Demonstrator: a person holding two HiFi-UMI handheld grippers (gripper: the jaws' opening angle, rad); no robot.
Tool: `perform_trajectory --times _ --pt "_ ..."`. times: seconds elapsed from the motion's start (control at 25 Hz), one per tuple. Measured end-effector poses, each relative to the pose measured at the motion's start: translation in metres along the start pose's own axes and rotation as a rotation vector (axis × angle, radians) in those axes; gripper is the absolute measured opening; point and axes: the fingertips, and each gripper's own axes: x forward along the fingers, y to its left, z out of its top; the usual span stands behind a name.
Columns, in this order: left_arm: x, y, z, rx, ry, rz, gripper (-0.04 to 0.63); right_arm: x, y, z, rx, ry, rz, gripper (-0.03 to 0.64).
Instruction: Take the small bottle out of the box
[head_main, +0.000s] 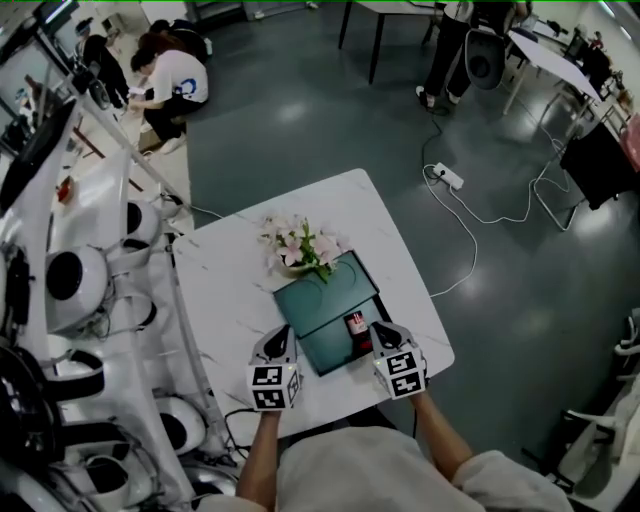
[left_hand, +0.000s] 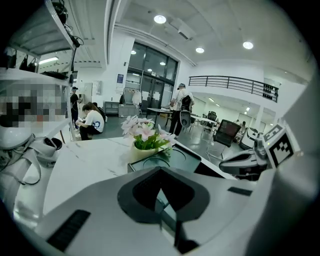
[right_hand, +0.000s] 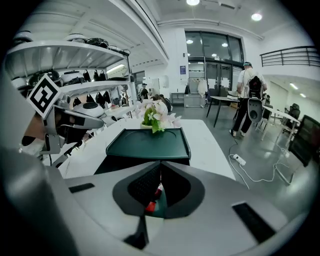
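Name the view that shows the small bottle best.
Head view: the small bottle shows whole, inside the box. The right gripper view catches only a red-and-white sliver past its jaws; the left gripper view shows none.

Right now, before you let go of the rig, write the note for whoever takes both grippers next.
Left gripper: jaws together, empty, by the near left edge of the green box.
Right gripper: jaws together, nothing gripped, right beside the small bottle, which shows low under its jaws in the right gripper view.
Things: the box lies open on the white table, its lid toward the flowers. The bottle stands in the box's near right part.
Done: box open, both grippers at the box.
Left: open the right jaws, grip the bottle, lift it out.
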Motion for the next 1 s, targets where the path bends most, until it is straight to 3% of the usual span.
perform_trajectory --times 0.44,0.52,0.64,0.84,1.0 --pt "0.002 0.003 -0.029 -0.034 0.036 -0.044 0.018 0.005 0.018 -0.034 0.007 0.102 -0.006 0.027" --pt "0.002 0.004 -0.032 -0.038 0.042 -0.048 0.018 0.007 0.022 -0.037 0.018 0.119 0.019 0.134" --pt "0.000 0.003 -0.031 -0.043 0.039 -0.054 0.018 0.008 0.027 -0.037 0.016 0.129 0.039 0.234" --pt "-0.002 0.007 -0.028 -0.039 0.030 -0.058 0.018 0.016 0.035 -0.038 0.002 0.156 0.069 0.329" --pt "-0.003 0.007 -0.029 -0.040 0.025 -0.060 0.018 0.027 0.037 -0.039 -0.010 0.190 0.065 0.345"
